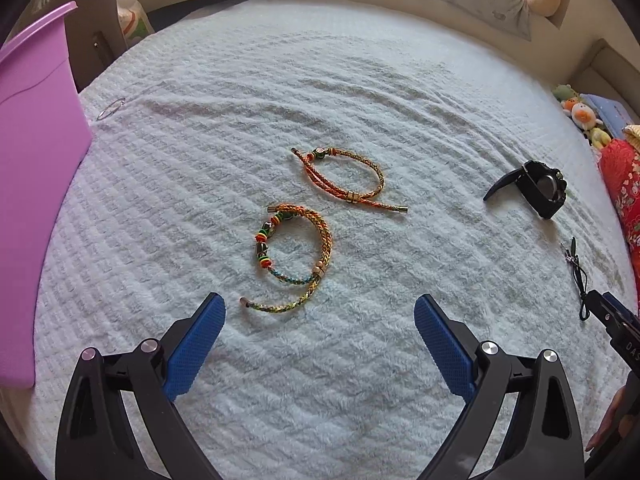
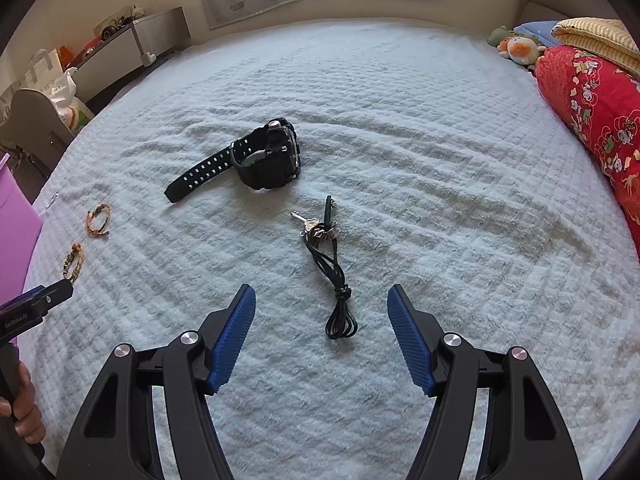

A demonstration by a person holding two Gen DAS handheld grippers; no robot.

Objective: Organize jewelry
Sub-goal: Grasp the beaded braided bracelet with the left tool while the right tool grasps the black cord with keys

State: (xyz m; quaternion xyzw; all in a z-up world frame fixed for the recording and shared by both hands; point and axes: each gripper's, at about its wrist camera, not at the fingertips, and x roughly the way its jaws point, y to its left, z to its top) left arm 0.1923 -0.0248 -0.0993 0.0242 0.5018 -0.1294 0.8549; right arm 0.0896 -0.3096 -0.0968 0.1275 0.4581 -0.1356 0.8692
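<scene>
Two braided orange-and-green bracelets lie on the pale blue bedspread: a beaded one (image 1: 294,258) close ahead of my open, empty left gripper (image 1: 320,312), and a plainer one (image 1: 346,178) beyond it. A thin silver ring (image 1: 111,109) lies far left by the purple bin (image 1: 36,168). A black watch (image 2: 264,158) and a black cord necklace with a key charm (image 2: 326,264) lie ahead of my open, empty right gripper (image 2: 322,304); the cord's loop lies just ahead of the fingertips. Both bracelets also show at the left in the right wrist view (image 2: 98,220).
A red patterned quilt (image 2: 596,120) and small plush toys (image 2: 516,48) line the bed's right side. A chair (image 1: 92,28) and bags stand off the far left edge. The other gripper (image 2: 36,304) shows at the left of the right wrist view.
</scene>
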